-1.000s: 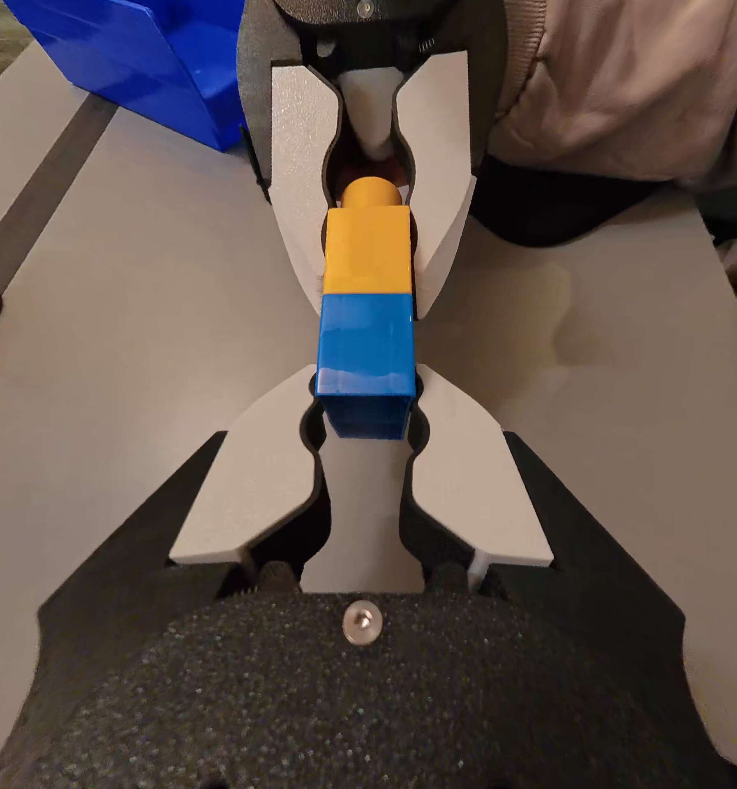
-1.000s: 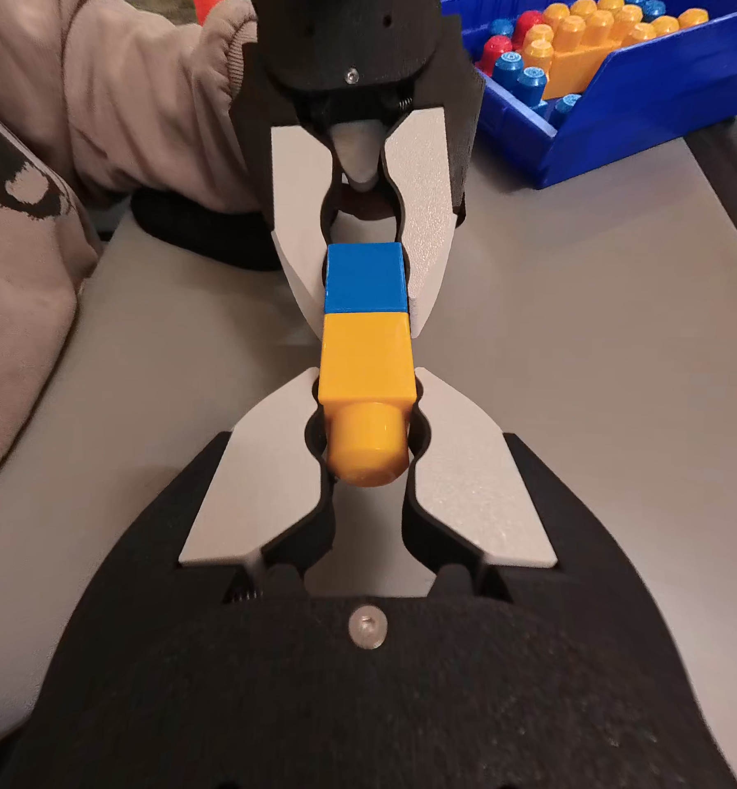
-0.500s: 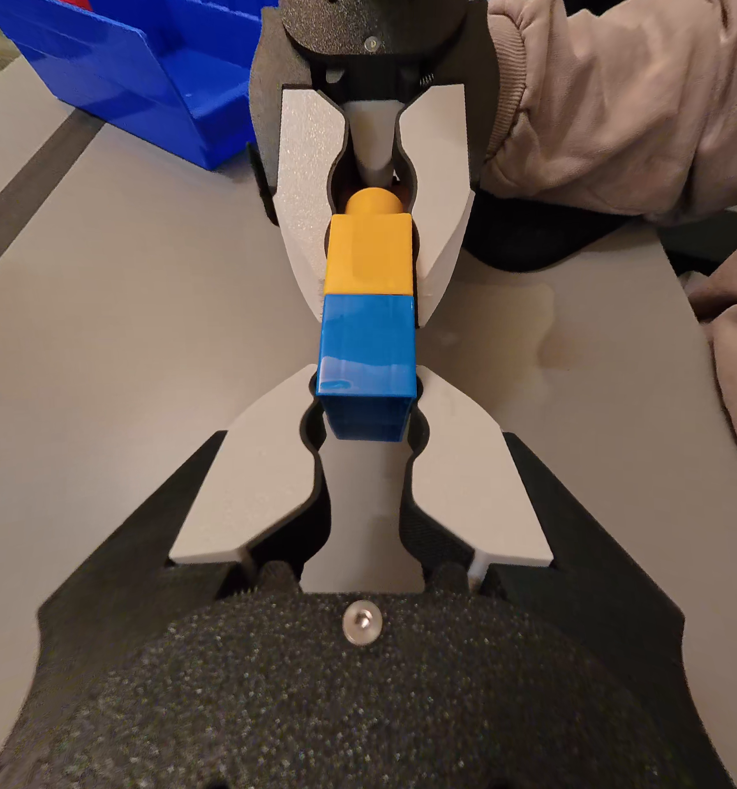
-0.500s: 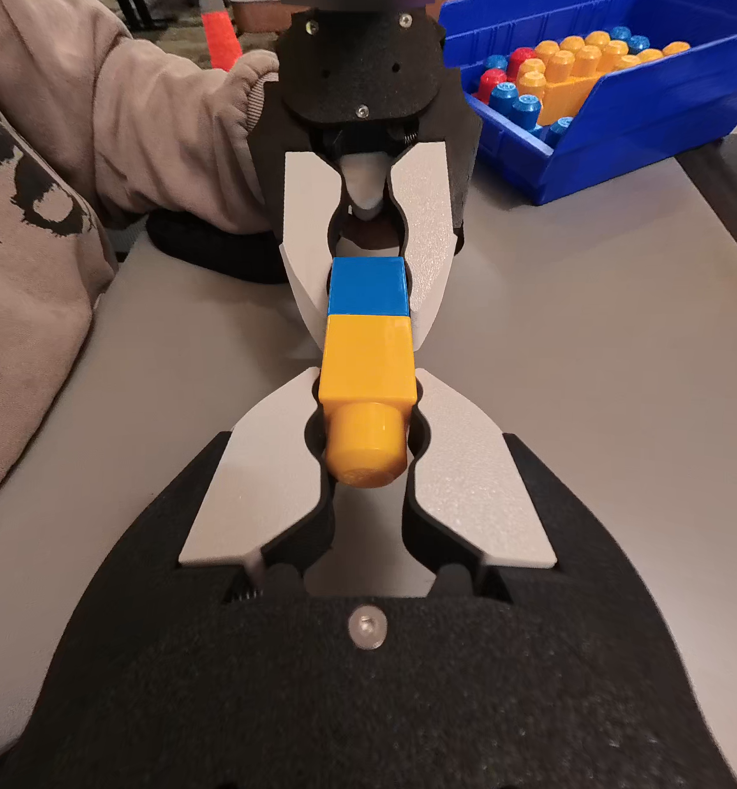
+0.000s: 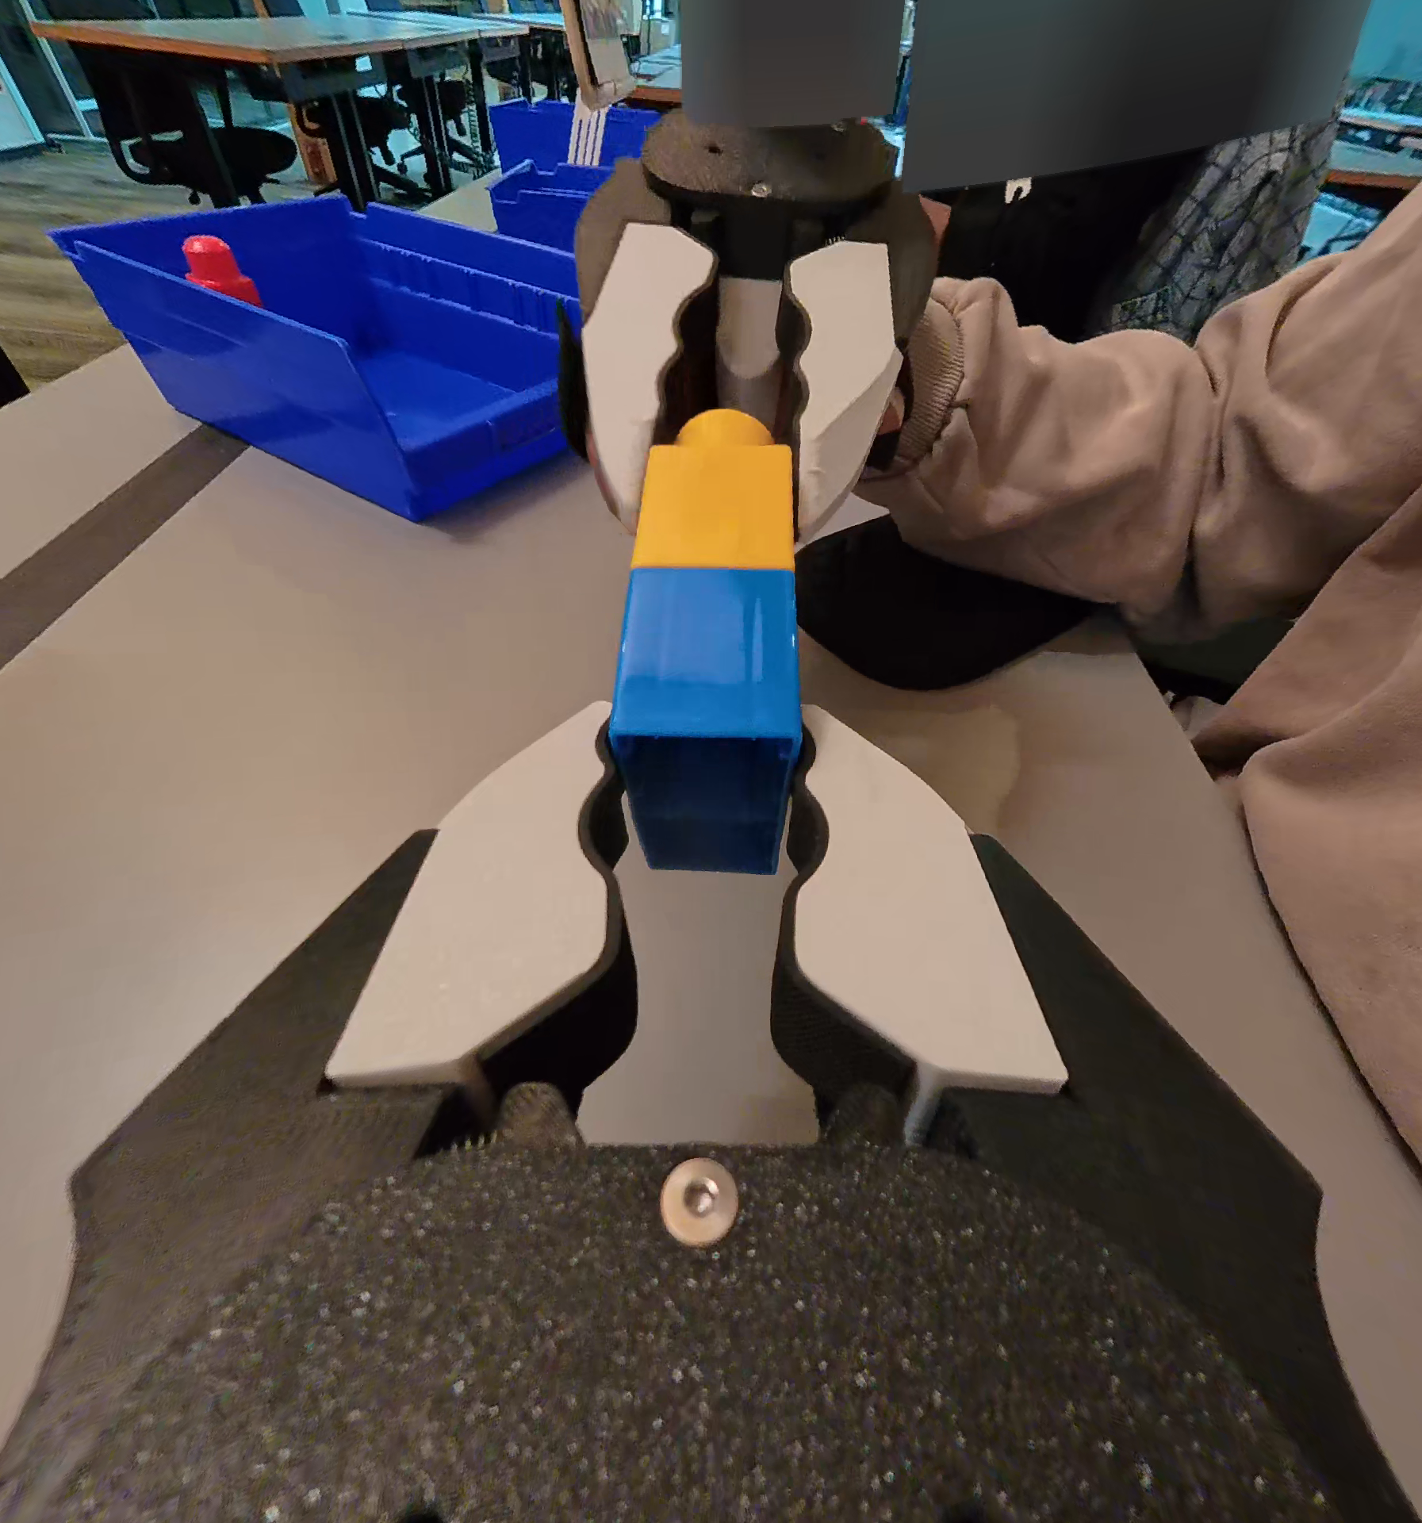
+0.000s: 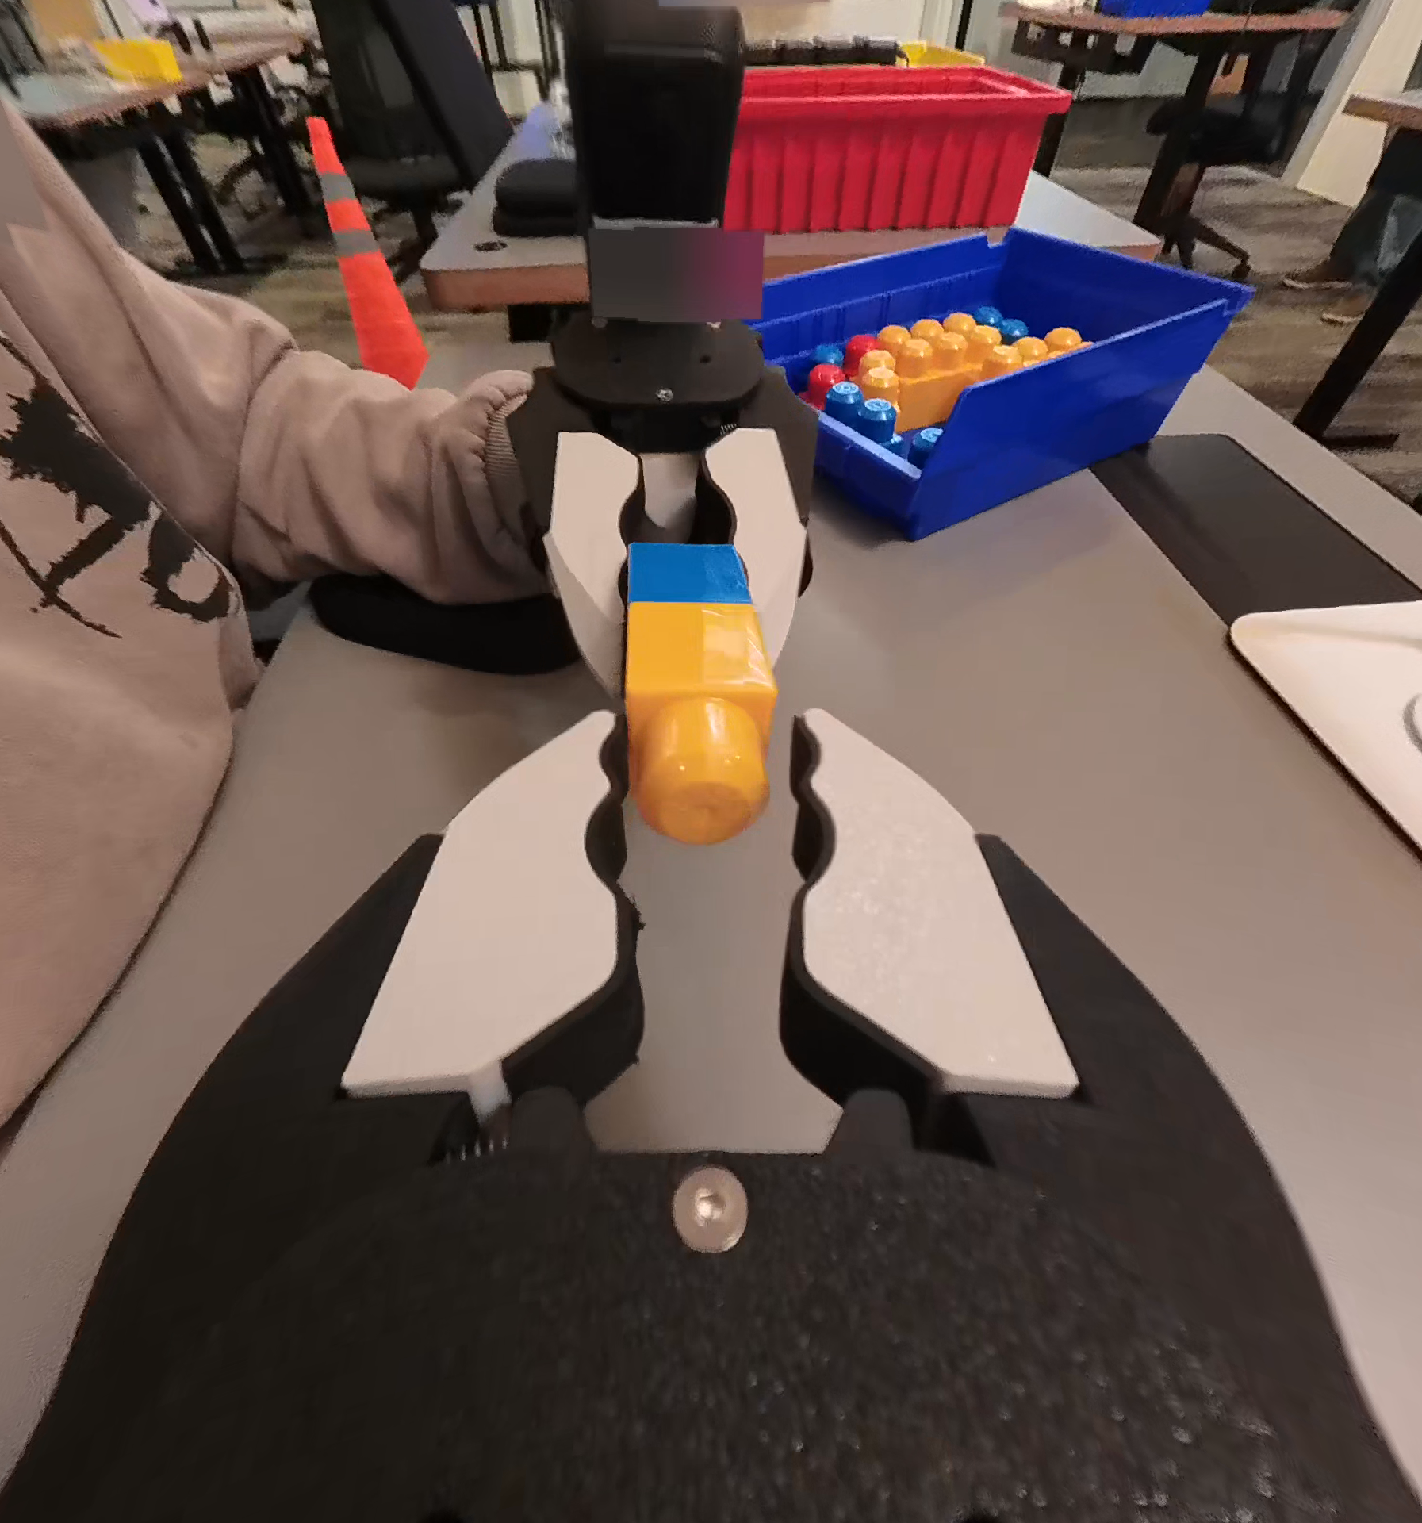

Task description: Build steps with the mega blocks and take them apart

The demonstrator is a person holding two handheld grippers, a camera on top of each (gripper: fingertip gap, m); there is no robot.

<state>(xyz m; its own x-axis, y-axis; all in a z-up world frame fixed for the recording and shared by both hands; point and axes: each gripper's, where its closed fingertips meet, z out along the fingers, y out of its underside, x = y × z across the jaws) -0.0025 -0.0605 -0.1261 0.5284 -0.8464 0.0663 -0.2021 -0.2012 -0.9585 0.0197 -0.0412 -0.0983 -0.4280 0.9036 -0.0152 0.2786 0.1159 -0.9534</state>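
The left gripper is clamping the blue block while the right gripper is sitting loose around the yellow block, probably letting one side carry the joined pair.

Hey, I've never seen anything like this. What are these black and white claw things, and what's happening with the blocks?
A person holds two handheld grippers, each with a camera looking along its jaws. One picture is from the left gripper, the other from the right gripper; they face each other over a grey table. The left jaws clamp a blue block joined to a yellow block. The right jaws stand open around the yellow one. A blue bin holds more blocks.
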